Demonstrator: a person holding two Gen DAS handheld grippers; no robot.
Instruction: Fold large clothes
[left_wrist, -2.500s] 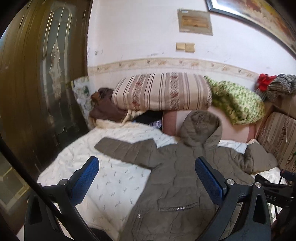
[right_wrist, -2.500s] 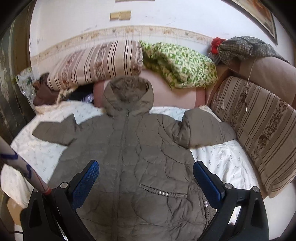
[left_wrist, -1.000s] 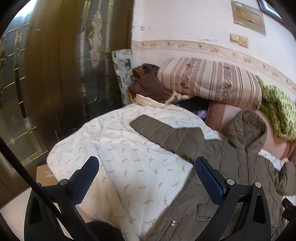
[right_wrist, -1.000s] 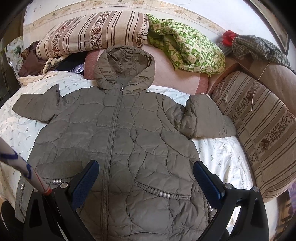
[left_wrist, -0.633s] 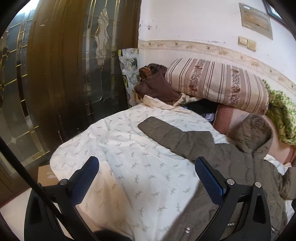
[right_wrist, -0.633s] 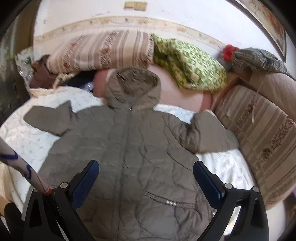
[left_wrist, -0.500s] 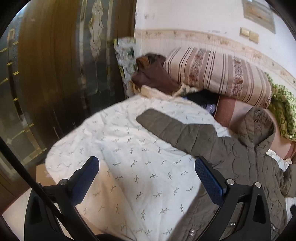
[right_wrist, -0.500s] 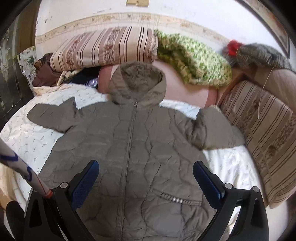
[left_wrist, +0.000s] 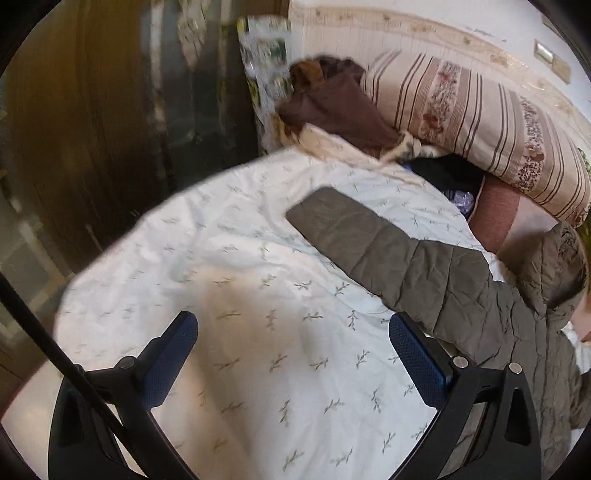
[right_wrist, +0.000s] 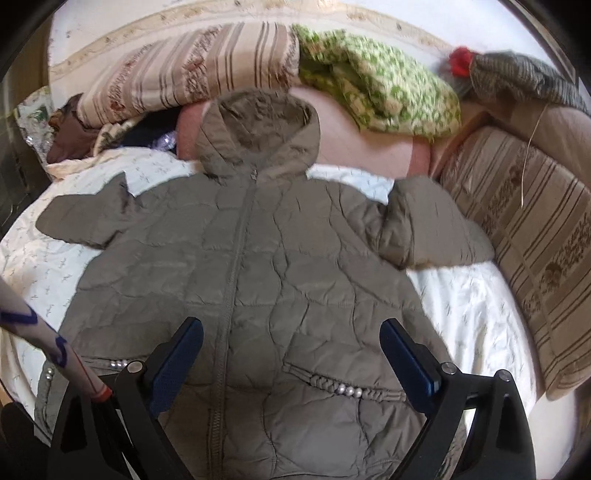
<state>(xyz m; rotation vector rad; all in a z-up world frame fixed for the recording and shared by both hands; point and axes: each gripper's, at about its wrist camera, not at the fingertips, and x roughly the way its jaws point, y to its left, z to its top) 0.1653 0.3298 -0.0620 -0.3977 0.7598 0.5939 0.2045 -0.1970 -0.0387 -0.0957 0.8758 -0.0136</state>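
Note:
An olive quilted hooded jacket lies flat, front up and zipped, on a white leaf-print bedspread. Its hood rests against the pillows and both sleeves spread outward. My right gripper is open and empty, above the jacket's lower front. In the left wrist view the jacket's left sleeve stretches across the bedspread. My left gripper is open and empty, over bare bedspread just short of that sleeve.
A striped pillow, a green patterned blanket and a brown garment pile up at the head of the bed. A striped cushion lines the right side. A dark wooden door stands left of the bed.
My left gripper has swung left and down toward the jacket's left sleeve. My right gripper has stayed over the jacket's lower front with small shifts. Both stay open.

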